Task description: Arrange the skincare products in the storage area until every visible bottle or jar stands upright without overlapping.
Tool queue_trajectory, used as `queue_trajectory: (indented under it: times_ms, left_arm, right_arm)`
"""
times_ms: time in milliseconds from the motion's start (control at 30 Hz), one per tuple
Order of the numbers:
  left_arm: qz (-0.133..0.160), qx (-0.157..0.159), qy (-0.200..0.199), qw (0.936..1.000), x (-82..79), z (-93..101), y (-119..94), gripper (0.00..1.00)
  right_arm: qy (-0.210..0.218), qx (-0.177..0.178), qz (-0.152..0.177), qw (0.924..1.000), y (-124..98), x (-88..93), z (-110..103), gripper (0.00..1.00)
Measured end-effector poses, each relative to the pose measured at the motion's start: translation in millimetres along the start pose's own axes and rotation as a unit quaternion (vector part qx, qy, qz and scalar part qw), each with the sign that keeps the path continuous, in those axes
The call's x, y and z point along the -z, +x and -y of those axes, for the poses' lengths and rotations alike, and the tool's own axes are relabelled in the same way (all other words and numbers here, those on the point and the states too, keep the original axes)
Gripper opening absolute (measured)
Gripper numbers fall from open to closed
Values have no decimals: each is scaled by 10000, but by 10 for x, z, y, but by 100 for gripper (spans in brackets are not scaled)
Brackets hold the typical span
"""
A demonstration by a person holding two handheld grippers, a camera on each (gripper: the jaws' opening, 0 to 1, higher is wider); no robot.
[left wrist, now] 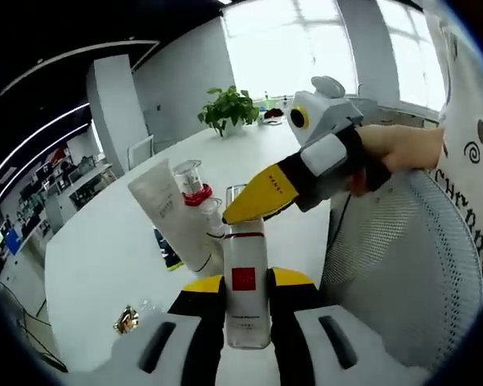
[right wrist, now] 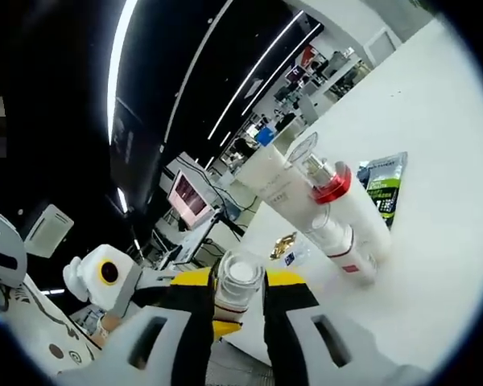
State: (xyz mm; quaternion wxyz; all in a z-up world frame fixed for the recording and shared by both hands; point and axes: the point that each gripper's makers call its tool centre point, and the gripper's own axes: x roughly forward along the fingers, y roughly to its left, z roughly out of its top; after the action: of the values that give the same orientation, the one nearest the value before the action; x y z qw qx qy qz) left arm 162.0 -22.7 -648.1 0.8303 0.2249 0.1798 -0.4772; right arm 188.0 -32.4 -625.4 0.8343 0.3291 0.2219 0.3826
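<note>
A clear bottle with a red square label (left wrist: 246,299) sits between the yellow-tipped jaws of my left gripper (left wrist: 245,281), which is shut on its body. My right gripper (left wrist: 253,199), held by a hand, comes in from the right and closes on the bottle's cap. From the right gripper view the cap (right wrist: 240,283) is seen end-on, clamped in my right gripper (right wrist: 240,277). Beyond, a white tube (left wrist: 167,211) (right wrist: 274,181), a white bottle with a red collar (left wrist: 193,186) (right wrist: 338,193) and a smaller red-banded bottle (right wrist: 350,253) crowd together, touching. I cannot tell whether they stand or lie.
A dark green sachet (right wrist: 384,185) (left wrist: 167,249) and a small gold item (left wrist: 126,322) (right wrist: 284,244) lie on the white table (left wrist: 105,257). A mesh chair back (left wrist: 402,257) is close on the right. A potted plant (left wrist: 228,108) stands at the far end.
</note>
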Motion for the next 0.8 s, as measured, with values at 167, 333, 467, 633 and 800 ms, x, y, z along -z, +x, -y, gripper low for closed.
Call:
queue_trajectory:
  times_ms: [167, 333, 467, 633, 800]
  left_arm:
    - [-112, 48, 23, 9999, 60, -3, 26, 17]
    - [-330, 198, 213, 9990, 154, 69, 75, 25]
    - [-413, 214, 277, 9985, 198, 64, 86, 27]
    - [-473, 294, 274, 9981, 234, 20, 69, 32]
    - [-560, 417, 216, 9973, 282, -61, 34, 29]
  right_arm:
    - [-109, -59, -77, 9999, 6, 19, -31, 20]
    - [-336, -83, -14, 9994, 15, -5, -72, 19]
    - [-390, -97, -6, 9992, 20, -13, -77, 19]
    - [-657, -46, 37, 9978, 8, -60, -61, 19]
    - [-1063, -32, -42, 9943, 0, -71, -68, 19]
